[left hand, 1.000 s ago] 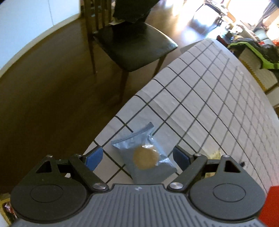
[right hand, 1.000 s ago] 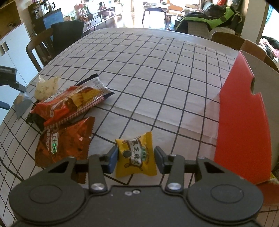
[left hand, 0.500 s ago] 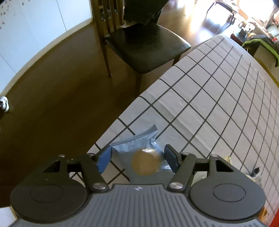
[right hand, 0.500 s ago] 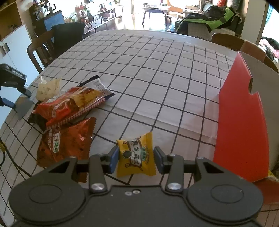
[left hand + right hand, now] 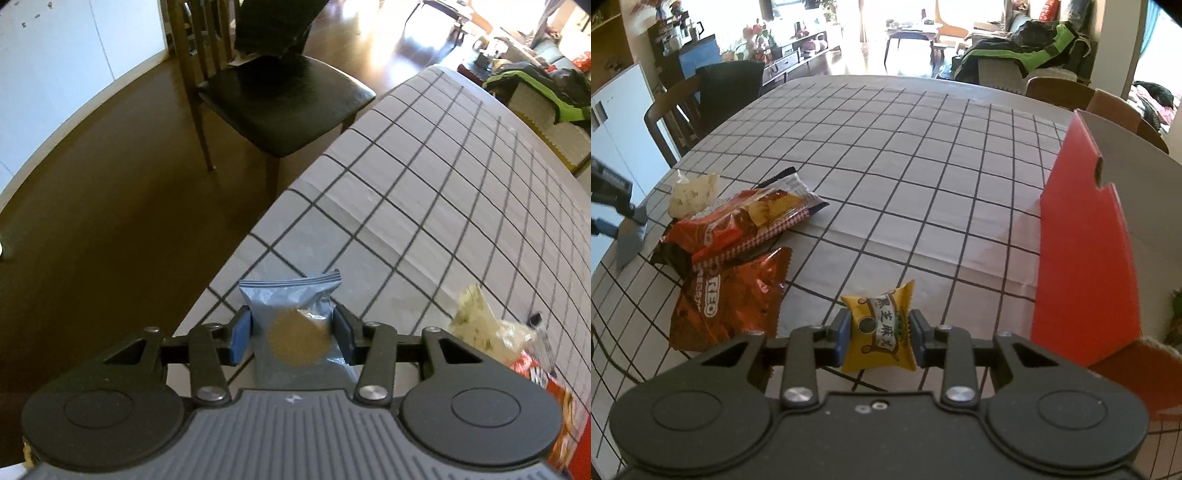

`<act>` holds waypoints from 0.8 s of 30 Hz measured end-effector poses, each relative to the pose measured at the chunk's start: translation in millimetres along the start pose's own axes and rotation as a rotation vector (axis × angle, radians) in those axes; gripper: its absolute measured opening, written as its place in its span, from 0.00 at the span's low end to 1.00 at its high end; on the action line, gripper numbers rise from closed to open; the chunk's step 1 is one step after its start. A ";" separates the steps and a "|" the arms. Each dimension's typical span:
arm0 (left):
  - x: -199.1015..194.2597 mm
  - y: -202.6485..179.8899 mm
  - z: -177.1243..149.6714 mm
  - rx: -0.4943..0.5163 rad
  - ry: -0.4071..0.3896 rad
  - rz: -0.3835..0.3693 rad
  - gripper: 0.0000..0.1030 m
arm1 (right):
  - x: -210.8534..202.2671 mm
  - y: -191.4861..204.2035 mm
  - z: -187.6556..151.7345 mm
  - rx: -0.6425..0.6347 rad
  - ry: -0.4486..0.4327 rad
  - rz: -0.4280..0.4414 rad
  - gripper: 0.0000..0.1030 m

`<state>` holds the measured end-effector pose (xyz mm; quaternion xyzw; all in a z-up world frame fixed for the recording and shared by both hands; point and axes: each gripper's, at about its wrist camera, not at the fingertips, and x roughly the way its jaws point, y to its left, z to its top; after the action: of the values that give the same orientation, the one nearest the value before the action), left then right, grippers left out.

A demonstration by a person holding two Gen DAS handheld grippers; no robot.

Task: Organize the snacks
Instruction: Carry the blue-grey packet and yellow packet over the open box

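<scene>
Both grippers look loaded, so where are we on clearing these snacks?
Done: nothing visibly boxed. In hand: left gripper clamps the blue packet; right gripper clamps the yellow packet beside the red box. Left: Oreo bag, red chip bag, pale packet.

- Grey packet [image 5: 295, 332]: smooth film, dull sheen, crimped top edge; pinched between the blue pads of the left gripper [image 5: 293, 338].
- Left gripper body: matt black plastic, ribbed grey casing, bright metal screws.
- Yellow packet [image 5: 879, 332]: glossy printed film, held by the right gripper [image 5: 878, 338] of matt black plastic.
- Tablecloth [image 5: 923, 166]: matt white cloth with a black grid, creased near its front edge.
- Red bag [image 5: 738, 225] and brown bag [image 5: 727, 299]: shiny crinkled foil.
- Box [image 5: 1082, 258]: matt red card, grey inside.
- Chair [image 5: 284, 99]: glossy black seat, wooden legs.
- Floor [image 5: 92, 184]: dark polished wood.
</scene>
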<state>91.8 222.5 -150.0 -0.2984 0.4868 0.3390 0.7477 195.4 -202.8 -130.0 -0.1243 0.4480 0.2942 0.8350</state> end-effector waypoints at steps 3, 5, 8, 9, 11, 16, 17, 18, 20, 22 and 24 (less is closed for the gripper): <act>-7.8 0.6 -8.0 0.028 -0.004 -0.021 0.45 | -7.4 -2.0 -2.0 0.018 -0.011 0.002 0.31; -13.5 0.2 -13.2 0.044 -0.003 -0.037 0.45 | -13.8 -2.9 -2.9 0.030 -0.020 0.004 0.31; -26.6 -2.5 -22.1 0.075 -0.007 -0.070 0.45 | -27.2 -4.5 -3.8 0.051 -0.044 0.017 0.31; -31.6 -3.9 -25.2 0.084 -0.011 -0.079 0.45 | -31.2 -4.8 -3.6 0.056 -0.052 0.020 0.31; -39.7 -6.7 -28.9 0.103 -0.020 -0.100 0.45 | -42.4 -6.5 -3.6 0.076 -0.073 0.022 0.31; -65.3 -20.9 -38.6 0.161 -0.038 -0.164 0.45 | -69.6 -15.1 -1.4 0.124 -0.124 0.036 0.31; -70.4 -24.6 -40.8 0.176 -0.044 -0.172 0.45 | -75.9 -17.9 -0.8 0.135 -0.134 0.038 0.31; -76.2 -30.5 -42.8 0.196 -0.053 -0.181 0.45 | -80.5 -19.7 -0.1 0.143 -0.142 0.037 0.31; -85.5 -41.5 -46.0 0.225 -0.065 -0.203 0.45 | -90.6 -25.2 1.3 0.160 -0.157 0.033 0.31; -94.9 -56.4 -50.9 0.267 -0.082 -0.225 0.45 | -98.5 -30.6 3.0 0.171 -0.169 0.026 0.31; -103.8 -73.9 -55.2 0.314 -0.097 -0.254 0.45 | -106.2 -36.5 4.2 0.178 -0.178 0.017 0.31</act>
<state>91.0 113.4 -64.1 -0.2202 0.4556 0.1760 0.8444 175.0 -270.3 -42.4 -0.0192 0.3976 0.2702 0.8767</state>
